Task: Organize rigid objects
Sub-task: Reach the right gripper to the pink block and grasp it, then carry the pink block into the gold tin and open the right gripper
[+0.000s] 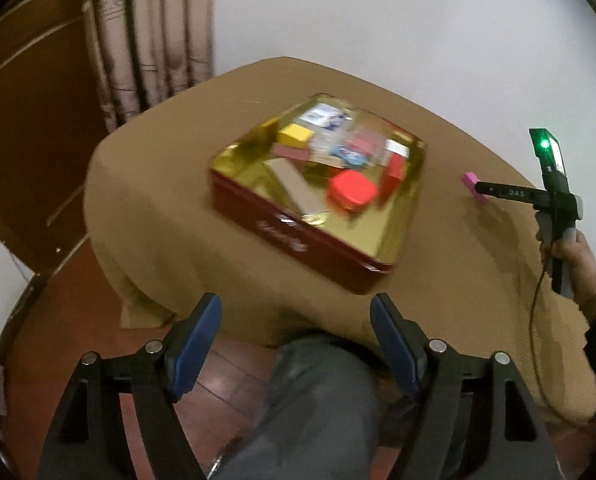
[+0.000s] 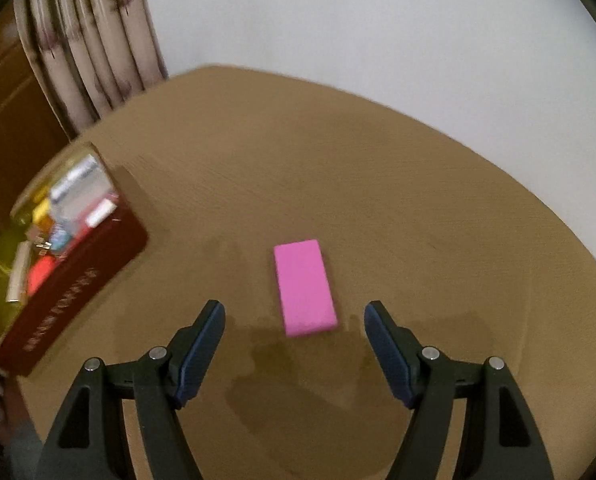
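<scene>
A red tin (image 1: pixel 266 226) with a gold inside sits mid-table and holds several small items, among them a red rounded box (image 1: pixel 352 190) and a yellow block (image 1: pixel 296 135). My left gripper (image 1: pixel 296 304) hangs open and empty over the near table edge, short of the tin. A pink block (image 2: pixel 304 288) lies flat on the brown tablecloth. My right gripper (image 2: pixel 294 308) is open just above it, and the block's near end lies between the fingers without touching them. In the left wrist view, the right gripper (image 1: pixel 483 191) covers part of the pink block (image 1: pixel 469 178). The tin (image 2: pixel 78 292) is at the left in the right wrist view.
The table (image 2: pixel 378 184) stands against a white wall. A curtain (image 1: pixel 146 40) and a wooden door (image 1: pixel 26 120) are at the back left. A person's knee in grey trousers (image 1: pixel 318 400) is under the near edge. A cable (image 1: pixel 532 320) trails from the right hand.
</scene>
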`<act>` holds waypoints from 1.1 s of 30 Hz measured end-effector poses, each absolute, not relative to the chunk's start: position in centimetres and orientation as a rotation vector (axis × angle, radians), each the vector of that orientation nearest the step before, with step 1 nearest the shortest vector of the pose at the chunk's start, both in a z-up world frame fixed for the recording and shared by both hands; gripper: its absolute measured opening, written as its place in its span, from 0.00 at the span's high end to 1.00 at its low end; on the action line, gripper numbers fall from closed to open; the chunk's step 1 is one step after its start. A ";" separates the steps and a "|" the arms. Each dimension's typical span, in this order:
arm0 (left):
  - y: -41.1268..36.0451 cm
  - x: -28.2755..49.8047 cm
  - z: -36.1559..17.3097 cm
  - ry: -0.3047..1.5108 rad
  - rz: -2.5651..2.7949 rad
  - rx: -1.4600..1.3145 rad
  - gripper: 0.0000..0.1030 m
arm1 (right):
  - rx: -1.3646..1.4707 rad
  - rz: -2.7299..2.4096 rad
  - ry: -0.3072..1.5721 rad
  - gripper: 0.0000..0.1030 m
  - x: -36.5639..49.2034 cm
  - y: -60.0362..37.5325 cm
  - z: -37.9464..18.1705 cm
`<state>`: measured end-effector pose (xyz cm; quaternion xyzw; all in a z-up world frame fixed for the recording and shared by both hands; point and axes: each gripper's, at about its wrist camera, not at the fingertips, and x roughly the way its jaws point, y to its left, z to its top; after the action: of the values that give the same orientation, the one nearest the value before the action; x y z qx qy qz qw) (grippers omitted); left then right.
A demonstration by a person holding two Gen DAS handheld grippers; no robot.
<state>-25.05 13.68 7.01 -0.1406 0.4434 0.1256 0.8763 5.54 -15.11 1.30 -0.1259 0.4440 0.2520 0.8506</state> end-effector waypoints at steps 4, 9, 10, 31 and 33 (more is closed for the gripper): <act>15.2 -25.2 5.7 0.950 0.296 -0.312 0.29 | -0.306 0.496 0.989 0.28 7.3 -13.7 -0.2; 16.3 -25.2 4.4 0.985 0.297 -0.338 0.29 | -0.333 0.483 1.024 0.39 7.8 -12.8 -1.1; 16.4 -25.3 4.3 0.985 0.300 -0.334 0.29 | -0.330 0.477 1.031 0.40 7.8 -12.7 -1.1; 17.5 -27.7 5.7 0.929 0.291 -0.287 0.20 | -0.020 0.892 1.006 0.71 -4.5 -1.0 9.2; 17.8 -27.7 5.8 0.927 0.280 -0.292 0.20 | -0.059 0.927 1.021 0.71 -6.1 1.6 8.6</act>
<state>-27.73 17.79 5.75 -0.1400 0.4438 0.1341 0.8749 -6.12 1.65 8.61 -0.0273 0.4708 0.4275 0.7713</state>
